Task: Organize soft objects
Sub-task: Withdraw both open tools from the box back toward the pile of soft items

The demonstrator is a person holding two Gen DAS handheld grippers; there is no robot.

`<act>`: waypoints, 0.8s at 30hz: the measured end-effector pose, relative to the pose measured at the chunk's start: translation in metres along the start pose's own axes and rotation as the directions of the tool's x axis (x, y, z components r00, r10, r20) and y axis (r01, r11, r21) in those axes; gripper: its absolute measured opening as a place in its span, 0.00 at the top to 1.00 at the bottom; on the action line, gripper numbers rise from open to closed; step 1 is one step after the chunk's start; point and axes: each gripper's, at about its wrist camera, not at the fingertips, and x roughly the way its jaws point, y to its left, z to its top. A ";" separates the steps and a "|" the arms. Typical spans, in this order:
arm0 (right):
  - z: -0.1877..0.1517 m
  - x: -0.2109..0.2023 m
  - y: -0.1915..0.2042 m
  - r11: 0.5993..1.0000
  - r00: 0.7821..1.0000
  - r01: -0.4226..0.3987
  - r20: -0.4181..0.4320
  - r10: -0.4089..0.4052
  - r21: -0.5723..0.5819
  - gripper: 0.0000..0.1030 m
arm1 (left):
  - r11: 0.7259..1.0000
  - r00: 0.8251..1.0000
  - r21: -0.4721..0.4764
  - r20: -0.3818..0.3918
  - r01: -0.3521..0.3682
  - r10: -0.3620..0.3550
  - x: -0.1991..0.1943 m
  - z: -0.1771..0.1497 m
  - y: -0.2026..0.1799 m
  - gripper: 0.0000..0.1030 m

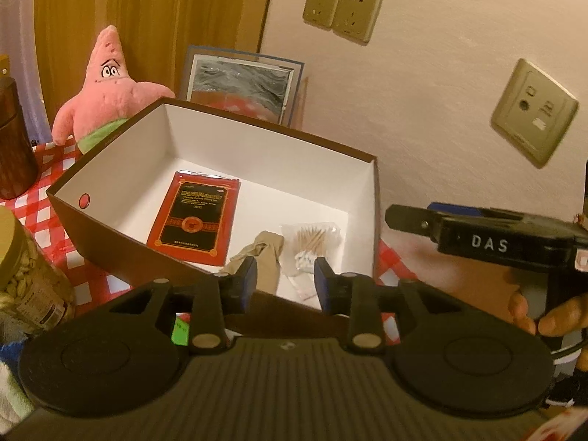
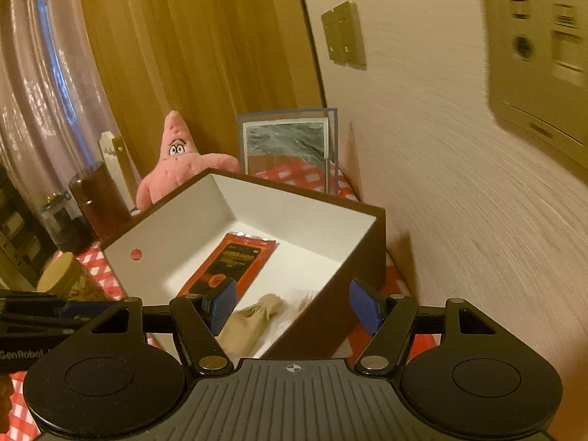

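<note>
An open brown box (image 1: 257, 147) with a white inside stands on the red checked cloth; it also shows in the right wrist view (image 2: 371, 253). In it lie a red and black packet (image 1: 194, 217), a beige soft pouch (image 1: 266, 257) and a clear bag of cotton swabs (image 1: 312, 246). The packet (image 2: 235, 261) and the pouch (image 2: 250, 323) also show in the right wrist view. My left gripper (image 1: 284, 275) is open and empty over the box's near edge, beside the pouch. My right gripper (image 2: 292, 307) is open and empty over the box's near right corner. A pink starfish plush (image 1: 110, 88) sits behind the box.
A jar of nuts (image 1: 25, 279) stands at the left. A dark brown canister (image 1: 14, 139) stands further back. A framed picture (image 1: 239, 84) leans on the wall behind the box. Wall sockets (image 1: 341, 9) are on the wall at the right.
</note>
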 end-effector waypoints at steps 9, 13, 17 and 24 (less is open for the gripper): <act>-0.025 -0.050 0.019 0.999 1.000 -0.003 0.023 0.002 0.037 0.34 | 0.997 0.998 0.046 0.009 0.068 -0.068 -0.040 -0.021 -0.005 0.63; -0.039 -0.068 0.034 0.999 1.000 0.001 0.026 -0.002 0.046 0.34 | 0.993 0.996 0.078 0.007 0.088 -0.089 -0.059 -0.035 -0.003 0.62; -0.054 -0.081 0.053 0.998 1.000 -0.005 0.012 0.004 0.059 0.34 | 0.990 0.995 0.094 0.000 0.103 -0.103 -0.078 -0.049 0.008 0.62; -0.078 -0.092 0.083 0.998 1.000 -0.009 -0.027 0.011 0.067 0.34 | 0.989 0.996 0.114 -0.009 0.093 -0.092 -0.111 -0.074 0.037 0.61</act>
